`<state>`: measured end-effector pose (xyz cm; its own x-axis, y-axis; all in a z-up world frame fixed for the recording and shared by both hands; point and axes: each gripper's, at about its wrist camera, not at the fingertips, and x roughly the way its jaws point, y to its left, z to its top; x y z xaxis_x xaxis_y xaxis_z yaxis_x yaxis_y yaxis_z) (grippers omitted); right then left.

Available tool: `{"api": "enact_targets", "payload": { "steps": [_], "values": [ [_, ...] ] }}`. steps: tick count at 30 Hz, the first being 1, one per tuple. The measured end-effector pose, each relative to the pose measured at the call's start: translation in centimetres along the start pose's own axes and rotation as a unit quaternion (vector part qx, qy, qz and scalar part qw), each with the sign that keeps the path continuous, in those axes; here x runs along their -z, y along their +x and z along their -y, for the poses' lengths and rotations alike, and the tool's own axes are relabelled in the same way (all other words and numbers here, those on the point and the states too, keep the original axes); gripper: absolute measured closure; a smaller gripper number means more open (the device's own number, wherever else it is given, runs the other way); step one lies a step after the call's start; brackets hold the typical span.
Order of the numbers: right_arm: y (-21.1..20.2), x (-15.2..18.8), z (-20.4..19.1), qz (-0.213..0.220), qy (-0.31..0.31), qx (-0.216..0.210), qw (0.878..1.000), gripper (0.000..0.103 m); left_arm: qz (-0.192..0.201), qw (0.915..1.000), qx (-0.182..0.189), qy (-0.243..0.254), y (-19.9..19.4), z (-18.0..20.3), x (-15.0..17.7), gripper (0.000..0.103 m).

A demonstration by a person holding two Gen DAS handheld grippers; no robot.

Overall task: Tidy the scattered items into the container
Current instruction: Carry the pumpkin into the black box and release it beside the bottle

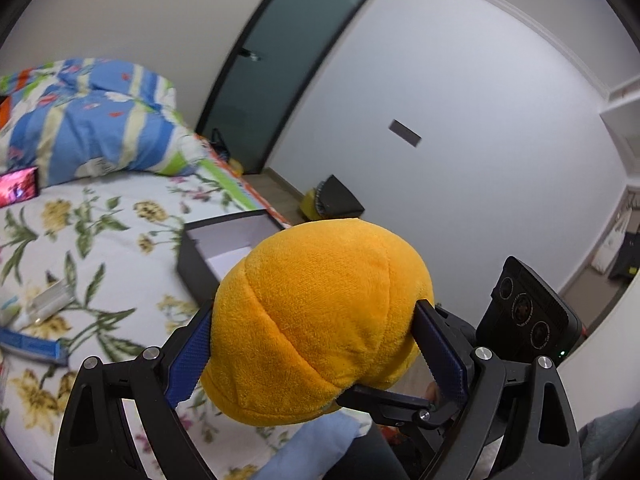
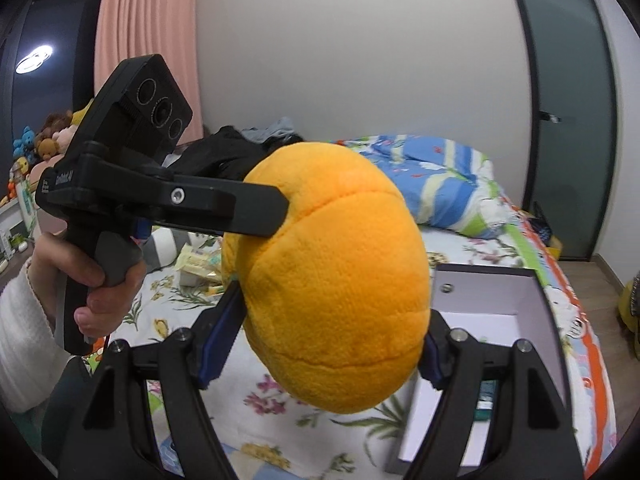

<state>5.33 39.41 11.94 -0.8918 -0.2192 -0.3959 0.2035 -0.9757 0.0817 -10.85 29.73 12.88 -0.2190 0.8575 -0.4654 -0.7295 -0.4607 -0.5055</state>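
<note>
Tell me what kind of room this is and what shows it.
A bedroom, most likely. A bed with a floral sheet fills the scene, a rumpled blue-striped quilt lies at its far end, and pink curtains hang by a dark window.

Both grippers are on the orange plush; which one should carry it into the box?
Right, probably. The right gripper holds the orange plush with the open box just beyond its fingers, to the right. From the left gripper, the box lies further off, partly behind the plush.
</note>
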Motion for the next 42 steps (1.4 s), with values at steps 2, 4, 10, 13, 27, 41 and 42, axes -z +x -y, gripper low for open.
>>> {"api": "enact_targets", "payload": {
  "steps": [2, 4, 10, 13, 27, 41, 42],
  "values": [
    [-1.0, 0.5, 1.2, 0.004, 0.007, 0.010, 1.000, 0.028, -0.009, 0.9999, 0.005, 0.008, 1.6, 1.1, -0.3, 0.010],
    [-2.0, 1.2, 2.5, 0.005, 0.017, 0.022, 1.000, 0.028, -0.016, 0.9997, 0.011, 0.015, 3.2, 2.0, -0.4, 0.010],
    [-3.0, 2.9, 6.7, 0.001, 0.048, 0.053, 0.997, 0.028, -0.041, 0.9985, 0.027, 0.025, 8.9, 3.8, -0.6, 0.010],
    [-2.7, 3.9, 8.8, -0.006, 0.064, 0.066, 0.996, 0.028, -0.057, 0.9975, 0.031, 0.028, 11.6, 4.1, -0.6, 0.010],
    [3.5, 5.8, 16.9, -0.033, 0.127, 0.064, 0.989, 0.027, -0.098, 0.9951, 0.009, 0.013, 20.1, 0.1, -2.4, 0.010],
    [15.2, 3.8, 24.9, -0.146, 0.171, 0.041, 0.973, 0.026, -0.096, 0.9929, -0.023, -0.066, 26.1, -10.2, -6.2, 0.010],
    [16.0, 3.6, 25.5, -0.160, 0.183, 0.031, 0.969, 0.026, -0.095, 0.9928, -0.027, -0.069, 26.3, -10.8, -6.4, 0.010]
  ]
}}
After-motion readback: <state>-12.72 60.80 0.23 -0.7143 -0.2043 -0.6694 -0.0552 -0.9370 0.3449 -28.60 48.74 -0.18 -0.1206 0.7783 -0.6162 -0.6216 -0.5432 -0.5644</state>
